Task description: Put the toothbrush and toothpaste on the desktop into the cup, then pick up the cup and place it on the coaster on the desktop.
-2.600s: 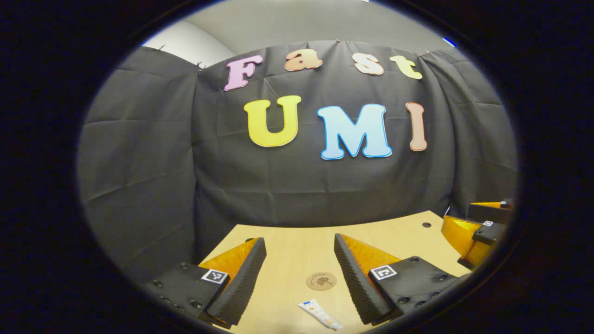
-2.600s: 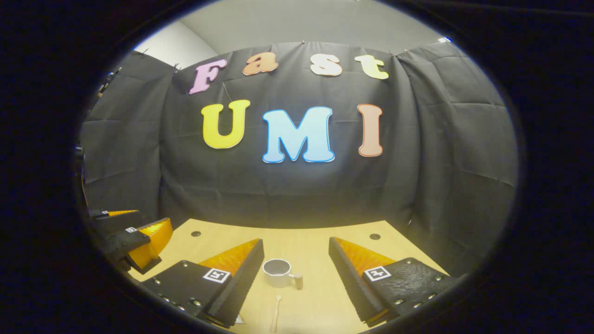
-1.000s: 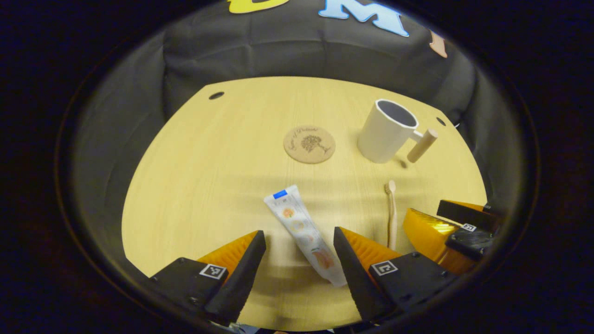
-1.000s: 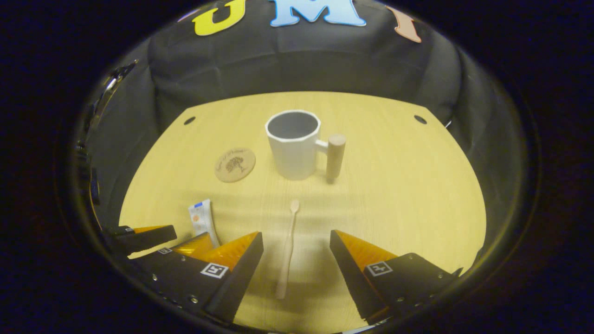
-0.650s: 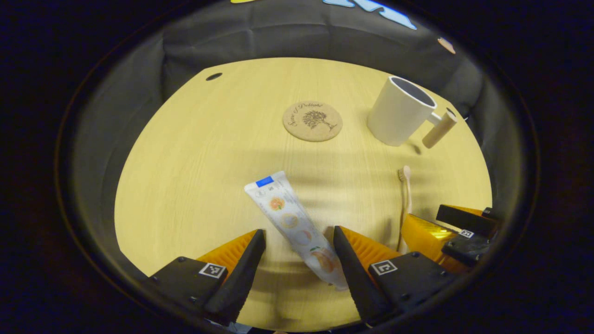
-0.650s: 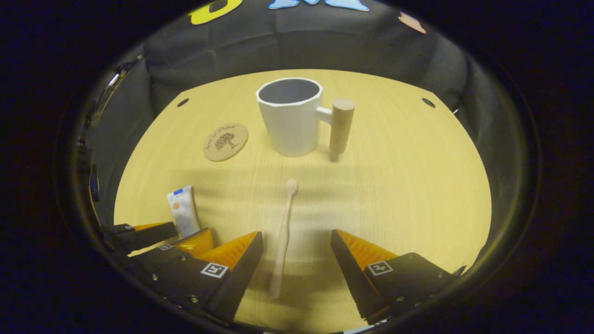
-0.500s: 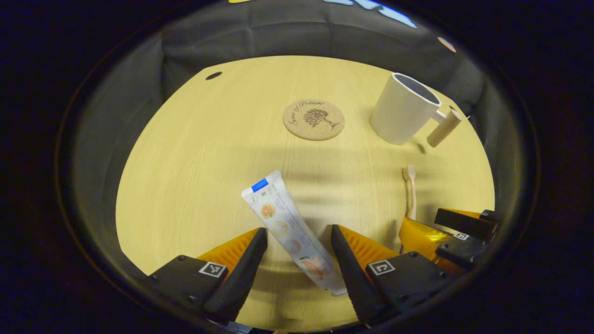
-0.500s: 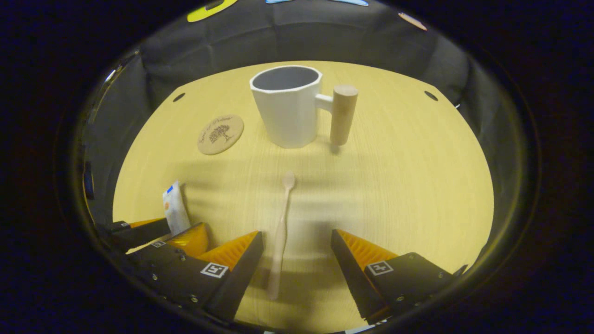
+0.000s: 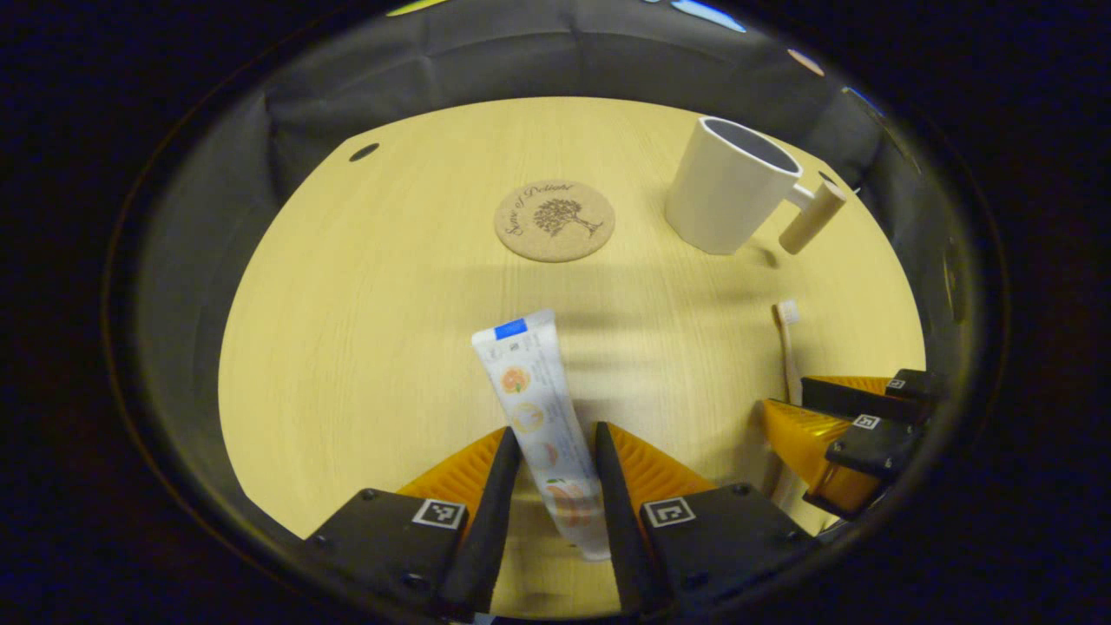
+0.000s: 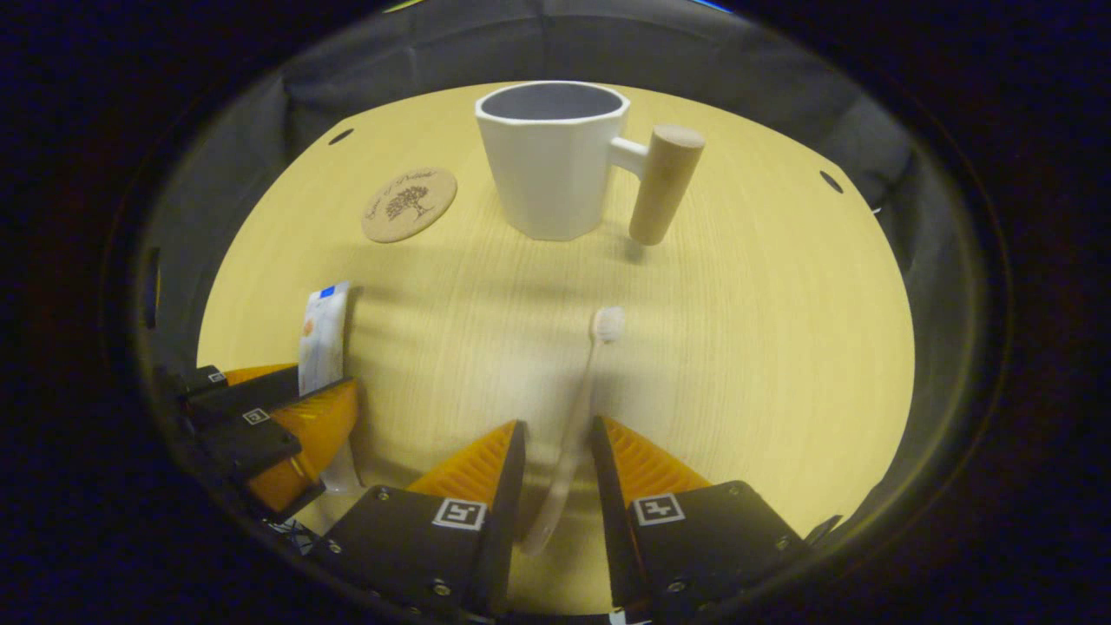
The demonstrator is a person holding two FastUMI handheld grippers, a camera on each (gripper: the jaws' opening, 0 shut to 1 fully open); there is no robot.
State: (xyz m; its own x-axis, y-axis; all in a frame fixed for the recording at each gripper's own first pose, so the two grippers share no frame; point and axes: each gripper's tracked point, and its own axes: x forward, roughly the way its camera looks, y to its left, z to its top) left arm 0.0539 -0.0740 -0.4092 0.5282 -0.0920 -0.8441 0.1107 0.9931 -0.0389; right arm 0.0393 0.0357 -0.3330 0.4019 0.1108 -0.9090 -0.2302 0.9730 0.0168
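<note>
My left claw [image 9: 555, 486] looks nearly closed around the toothpaste [image 9: 540, 415], contact unclear, so a slack pinch could let it slip onto the desk [image 9: 364, 330] short of the cup [image 9: 727, 187] by the far right corner.

The wooden desktop [image 9: 364, 286] carries a coaster [image 9: 554, 220], cup [image 9: 727, 186], toothpaste [image 9: 534, 408] and toothbrush [image 10: 581, 399].

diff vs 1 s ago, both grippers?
Both came down closer and their jaws narrowed: the left gripper now brackets the toothpaste, the right gripper the toothbrush. Whether the fingers press yet is unclear. Both items still lie on the desktop. Cup and coaster are unmoved, cup empty.
</note>
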